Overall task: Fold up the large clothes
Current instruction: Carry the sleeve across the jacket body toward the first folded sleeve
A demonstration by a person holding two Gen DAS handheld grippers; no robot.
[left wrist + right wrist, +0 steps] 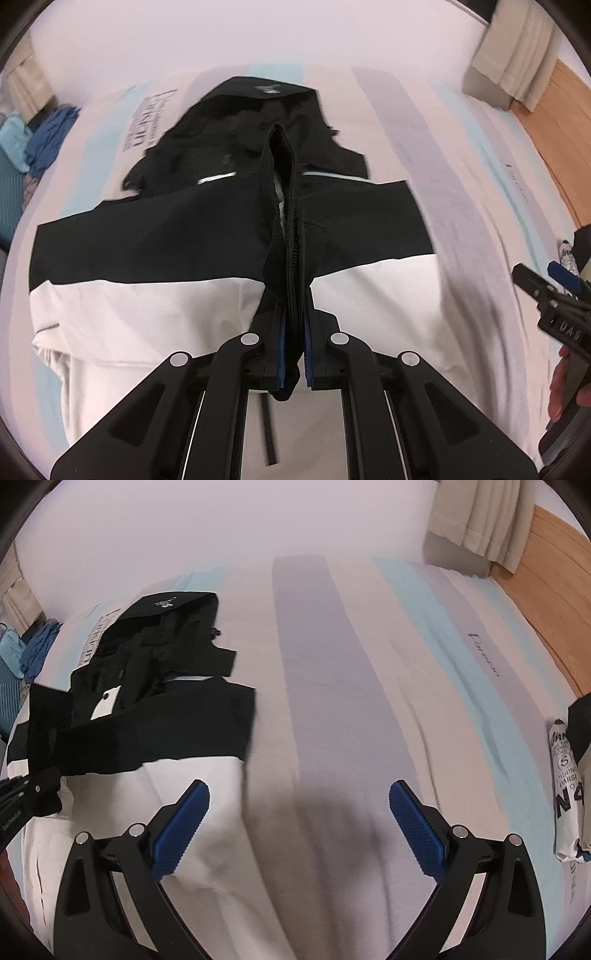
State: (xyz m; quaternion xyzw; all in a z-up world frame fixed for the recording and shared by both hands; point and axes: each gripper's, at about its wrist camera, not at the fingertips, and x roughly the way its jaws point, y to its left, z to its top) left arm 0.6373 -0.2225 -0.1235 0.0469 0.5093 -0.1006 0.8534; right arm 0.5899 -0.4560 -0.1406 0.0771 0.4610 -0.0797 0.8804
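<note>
A black-and-white jacket (229,236) lies spread on a striped bedspread (332,664), its hood end toward the far wall and its white lower part nearest the cameras, so the garment's long axis runs straight away from both grippers. The left gripper (291,354) has its jaws drawn nearly together on the jacket's black zipper edge (291,258), which rises in a ridge from the pads up the middle of the garment; that hand is plainly the one on the cloth. The right gripper (299,827) hangs with its blue pads wide apart and nothing between them, over bare bedspread just beside the jacket's right-hand edge, the white panel reaching under its left finger (181,830). Motion blur softens both views. A folded printed garment (567,786) sits well apart at the bed's right margin, and blue clothes (44,136) are heaped off the far left corner. Judging from this layout, the next fold depends on carrying the gripped centre edge sideways across the long axis, with the free right gripper close enough to take the near hem.
</note>
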